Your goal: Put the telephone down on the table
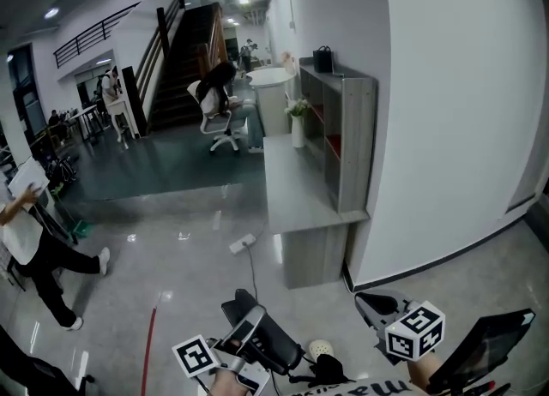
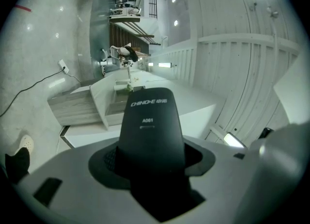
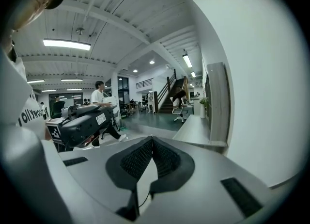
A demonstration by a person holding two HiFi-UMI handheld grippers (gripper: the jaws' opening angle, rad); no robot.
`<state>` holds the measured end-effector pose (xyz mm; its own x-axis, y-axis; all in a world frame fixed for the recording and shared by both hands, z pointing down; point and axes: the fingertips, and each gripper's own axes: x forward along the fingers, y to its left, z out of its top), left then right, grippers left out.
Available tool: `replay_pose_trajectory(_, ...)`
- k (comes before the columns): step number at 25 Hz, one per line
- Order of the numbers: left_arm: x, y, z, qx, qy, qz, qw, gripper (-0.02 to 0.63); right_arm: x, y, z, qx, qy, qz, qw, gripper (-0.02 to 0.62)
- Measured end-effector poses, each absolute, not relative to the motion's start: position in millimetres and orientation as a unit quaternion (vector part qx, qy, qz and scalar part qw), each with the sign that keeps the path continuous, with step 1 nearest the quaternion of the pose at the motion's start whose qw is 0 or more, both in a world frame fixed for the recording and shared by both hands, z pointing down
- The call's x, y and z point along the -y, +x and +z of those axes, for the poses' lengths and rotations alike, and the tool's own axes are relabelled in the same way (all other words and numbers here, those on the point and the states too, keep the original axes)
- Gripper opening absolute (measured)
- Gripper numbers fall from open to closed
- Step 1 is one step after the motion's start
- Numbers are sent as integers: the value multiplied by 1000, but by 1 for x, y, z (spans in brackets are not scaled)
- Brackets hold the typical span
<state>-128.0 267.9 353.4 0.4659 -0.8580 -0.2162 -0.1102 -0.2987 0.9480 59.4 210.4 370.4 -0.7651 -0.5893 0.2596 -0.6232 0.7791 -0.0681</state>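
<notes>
Telephone [image 2: 150, 121] held in our left gripper [image 2: 151, 159], off the desk [image 1: 292, 189]

In the left gripper view we see the jaws closed on the black telephone, one pad on each side of its lower body, with the printed end pointing away from us. In the head view we carry it low at the bottom of the frame, above the glossy floor [image 1: 189, 249] and short of the near end of the grey desk, which runs along the white wall [image 1: 446, 111]. A shelf unit [image 1: 343, 129] and a white vase [image 1: 298, 127] stand on the desk. Our right gripper [image 3: 151, 139] has its jaw tips together with nothing between them, and it hangs to the right of the telephone
</notes>
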Motion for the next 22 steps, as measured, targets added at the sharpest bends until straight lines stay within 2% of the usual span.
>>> replay_pose_trajectory(22,-95,-143,342,357,690,-424,465,278,-7,32,367,953,274,76,109,11)
